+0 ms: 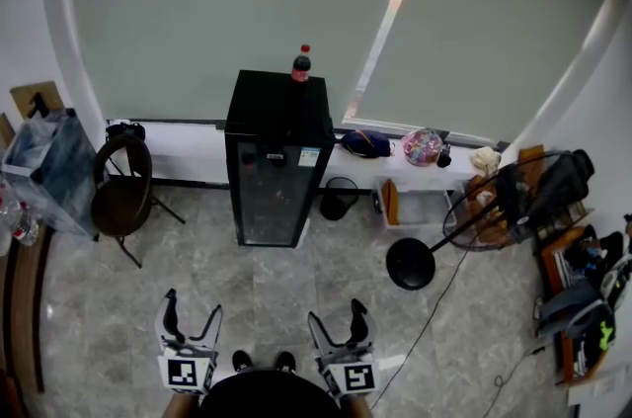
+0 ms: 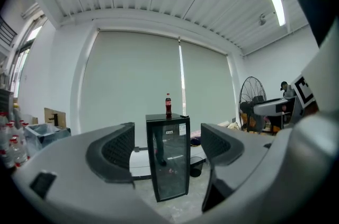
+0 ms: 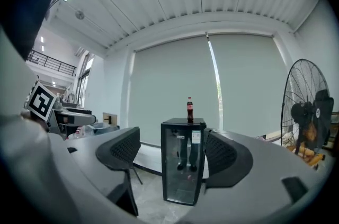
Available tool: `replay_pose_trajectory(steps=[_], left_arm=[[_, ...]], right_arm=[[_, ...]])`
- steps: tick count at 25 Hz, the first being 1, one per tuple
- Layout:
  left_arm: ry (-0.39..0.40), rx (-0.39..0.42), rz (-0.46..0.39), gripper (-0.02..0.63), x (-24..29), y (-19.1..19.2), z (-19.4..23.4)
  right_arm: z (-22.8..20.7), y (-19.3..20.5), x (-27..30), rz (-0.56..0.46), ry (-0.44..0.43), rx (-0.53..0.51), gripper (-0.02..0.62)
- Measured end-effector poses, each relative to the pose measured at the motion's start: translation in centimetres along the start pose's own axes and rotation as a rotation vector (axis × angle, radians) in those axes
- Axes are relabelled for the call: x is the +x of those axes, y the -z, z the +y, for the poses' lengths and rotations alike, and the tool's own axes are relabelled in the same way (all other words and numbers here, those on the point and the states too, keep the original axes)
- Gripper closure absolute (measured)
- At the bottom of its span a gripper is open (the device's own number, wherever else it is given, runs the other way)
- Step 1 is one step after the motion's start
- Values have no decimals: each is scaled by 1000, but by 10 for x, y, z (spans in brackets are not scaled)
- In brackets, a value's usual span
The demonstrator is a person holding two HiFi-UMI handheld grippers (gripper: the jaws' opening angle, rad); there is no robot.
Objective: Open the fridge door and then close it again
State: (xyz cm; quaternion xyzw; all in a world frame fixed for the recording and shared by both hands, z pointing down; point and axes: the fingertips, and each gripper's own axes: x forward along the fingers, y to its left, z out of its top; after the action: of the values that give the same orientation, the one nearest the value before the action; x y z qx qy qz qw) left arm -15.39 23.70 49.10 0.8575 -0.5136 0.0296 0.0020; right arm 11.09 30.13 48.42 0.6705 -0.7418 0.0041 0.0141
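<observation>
Fridge point(image 1: 276, 179) label point(image 1: 309, 157) print too small, interior too dim to tell

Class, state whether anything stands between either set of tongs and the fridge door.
Nothing visible does. Only bare floor lies between the fridge and the left tongs and right tongs. The chair and the fan stand off to the sides.

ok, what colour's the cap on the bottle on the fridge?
Red; the bottle cap shows best in the head view.
</observation>
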Motion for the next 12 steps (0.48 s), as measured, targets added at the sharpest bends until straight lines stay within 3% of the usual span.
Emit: replay_pose_trajectory(steps=[4, 7, 12], left_arm=[[15, -1, 39, 162, 1, -7, 0], [20, -1, 64, 143, 1, -3, 2], [30, -22, 24, 143, -4, -1, 11]], right_arm=[[5, 5, 3, 29, -5, 4, 173], [6, 5, 2, 34, 5, -2, 170], [10, -2, 2, 23, 24, -13, 170]])
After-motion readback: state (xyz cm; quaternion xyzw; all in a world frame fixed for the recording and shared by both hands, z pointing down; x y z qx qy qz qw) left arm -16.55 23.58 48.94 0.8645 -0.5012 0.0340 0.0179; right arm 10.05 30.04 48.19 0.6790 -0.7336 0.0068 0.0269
